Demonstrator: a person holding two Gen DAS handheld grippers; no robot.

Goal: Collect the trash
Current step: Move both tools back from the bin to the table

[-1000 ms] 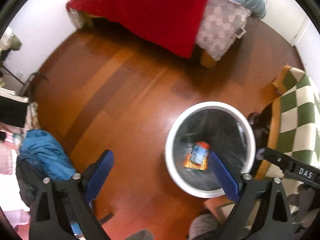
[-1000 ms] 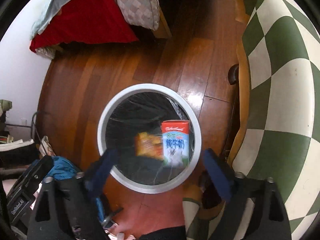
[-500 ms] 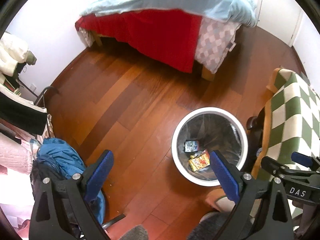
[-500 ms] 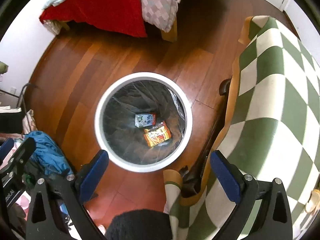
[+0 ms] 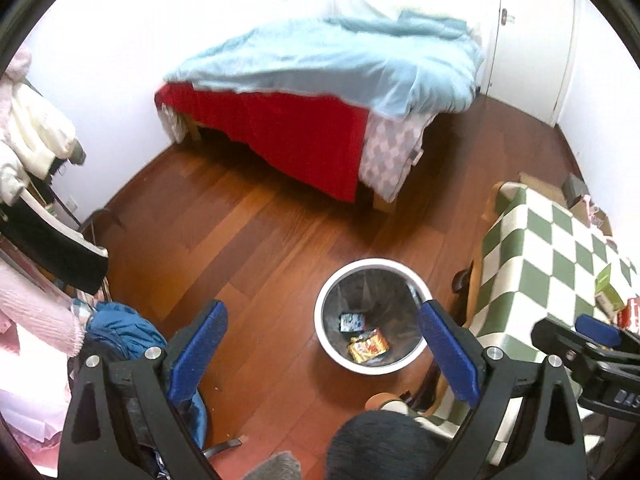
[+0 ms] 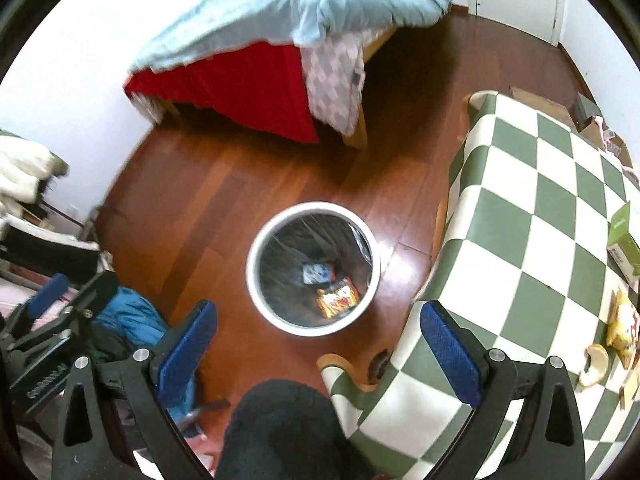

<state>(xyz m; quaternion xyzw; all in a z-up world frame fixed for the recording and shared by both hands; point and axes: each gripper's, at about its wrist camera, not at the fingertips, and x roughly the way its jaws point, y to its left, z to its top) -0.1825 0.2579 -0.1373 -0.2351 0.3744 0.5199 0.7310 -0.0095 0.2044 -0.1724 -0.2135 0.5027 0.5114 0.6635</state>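
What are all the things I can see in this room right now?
Trash bin: one, white, on the floor beside the table.
Milk carton: one, blue-white, inside bin.
Snack wrapper: one, orange, inside bin.
Bed: one, red skirt, light-blue blanket, by the wall.
Table: one, green-white checked cloth.
Green box: one, on table.
Yellow packet: one, on table.
Blue jacket: one, floor.
Left gripper: open, empty.
Right gripper: open, empty.
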